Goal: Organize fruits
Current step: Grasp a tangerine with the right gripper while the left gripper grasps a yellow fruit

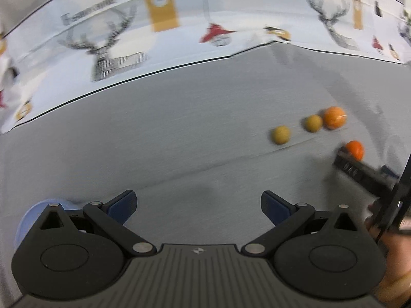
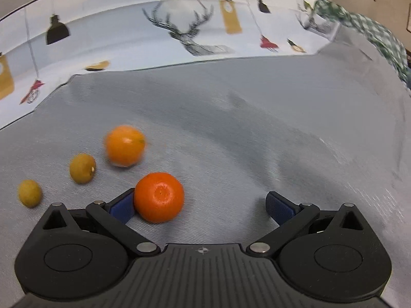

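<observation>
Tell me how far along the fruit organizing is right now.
Early stage. Nothing looks sorted: two yellow-green fruits and a paler orange lie loose on the grey cloth. In hand: the right tongs are open around the deep orange tangerine, which touches one finger, not yet gripped. The left tongs are open and empty. All four fruits remain.

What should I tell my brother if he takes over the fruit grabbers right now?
Left gripper: open, holding nothing, over bare grey cloth.
Right gripper: open, its left finger pad against the deep orange tangerine, not gripping it.
The lighter orange and two small yellow-green fruits lie in a loose row on the cloth, left of the right gripper.
A pale blue object shows behind the left gripper; too hidden to say what it is.
Done: nothing looks sorted yet.
Left: all four fruits, probably starting with the tangerine.
</observation>
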